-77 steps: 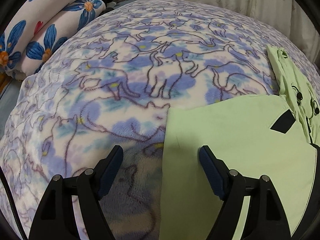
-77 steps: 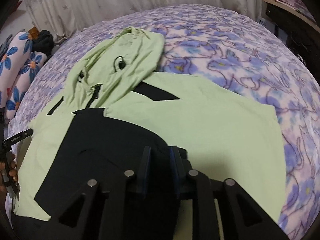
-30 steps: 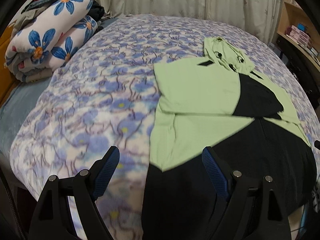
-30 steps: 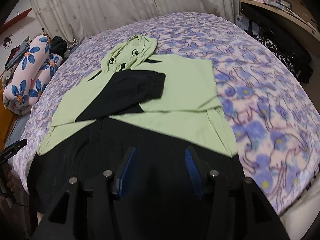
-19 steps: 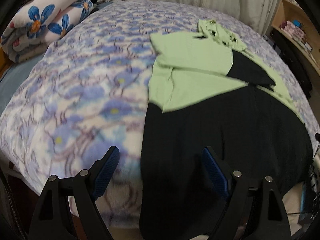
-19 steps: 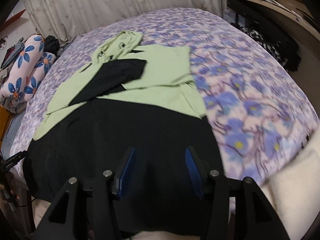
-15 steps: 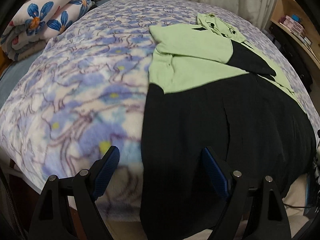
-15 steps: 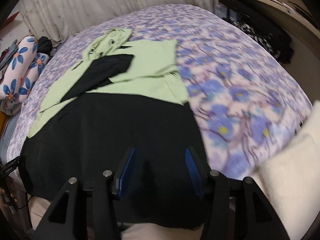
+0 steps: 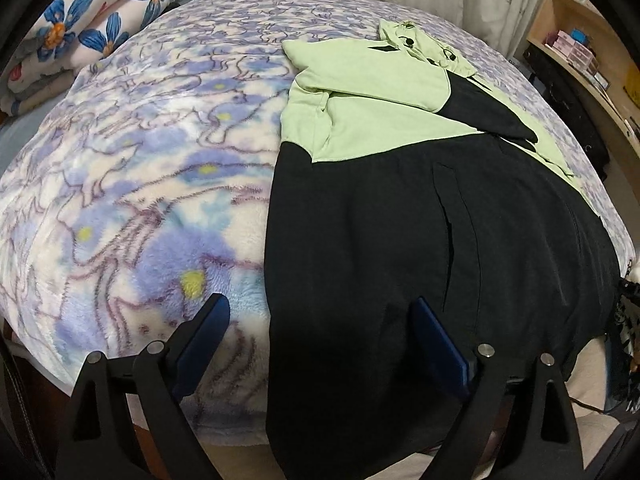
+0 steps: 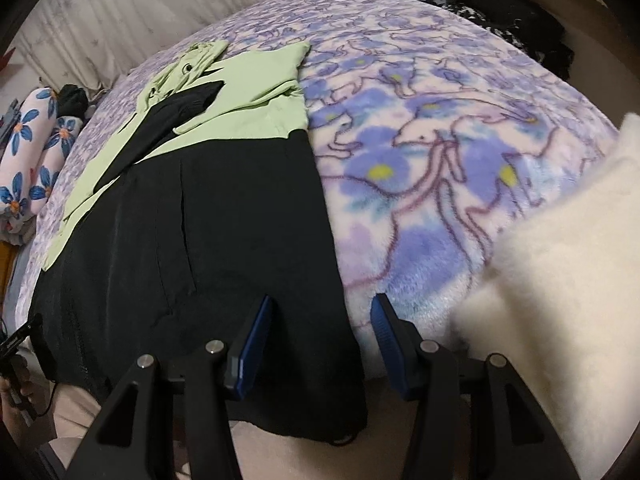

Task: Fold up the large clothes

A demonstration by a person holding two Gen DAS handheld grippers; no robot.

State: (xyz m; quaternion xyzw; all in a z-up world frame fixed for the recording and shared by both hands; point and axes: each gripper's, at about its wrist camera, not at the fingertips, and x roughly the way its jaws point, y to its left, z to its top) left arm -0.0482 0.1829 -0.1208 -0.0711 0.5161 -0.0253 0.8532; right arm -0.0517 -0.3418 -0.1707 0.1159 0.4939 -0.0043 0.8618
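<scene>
A: How far along was the folding?

B: Partway, I'd judge. The jacket, green on top and black below, lay flat on the bed. Both sleeves were already folded across the chest, the black cuff of one lying on top. The hood was still spread out at the far end, and the black hem hung over the near edge of the bed. Folding the body up looked like what was left.

A: And the tongs?

B: The left gripper had its jaws opening, the jacket's left hem corner under the gap, nothing pinched. The right gripper stood half apart over the right hem corner, also gripping nothing.

A: The room?

B: A fleece blanket with purple flowers and cats covered the bed. Rolled flowered bedding sat at the far left, curtains behind, a shelf to the right, and something cream and fluffy near the right gripper.
</scene>
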